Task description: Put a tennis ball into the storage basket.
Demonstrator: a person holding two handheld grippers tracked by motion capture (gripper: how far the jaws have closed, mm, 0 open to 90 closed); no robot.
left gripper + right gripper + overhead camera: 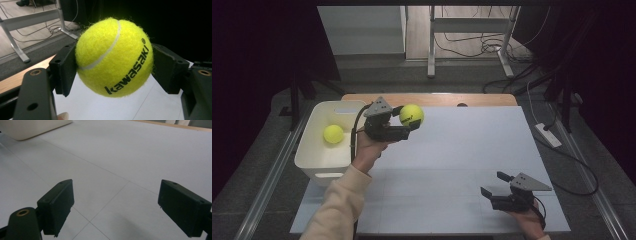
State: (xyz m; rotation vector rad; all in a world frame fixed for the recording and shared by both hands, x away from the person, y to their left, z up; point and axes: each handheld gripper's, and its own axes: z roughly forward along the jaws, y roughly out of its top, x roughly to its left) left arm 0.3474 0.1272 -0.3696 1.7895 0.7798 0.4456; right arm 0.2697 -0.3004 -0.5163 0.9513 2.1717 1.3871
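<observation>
White bin at the table's left edge — a second tennis ball inside.

The right gripper is holding its two black fingers wide apart, with nothing between them, above the white tabletop. Thin seam lines are crossing this surface. A white bin is standing at the upper left corner.

Two yellow tennis balls: one ball clamped in the left claw above the desk, the other ball lying in the single white bin. Two claws in all, the right claw empty.
</observation>
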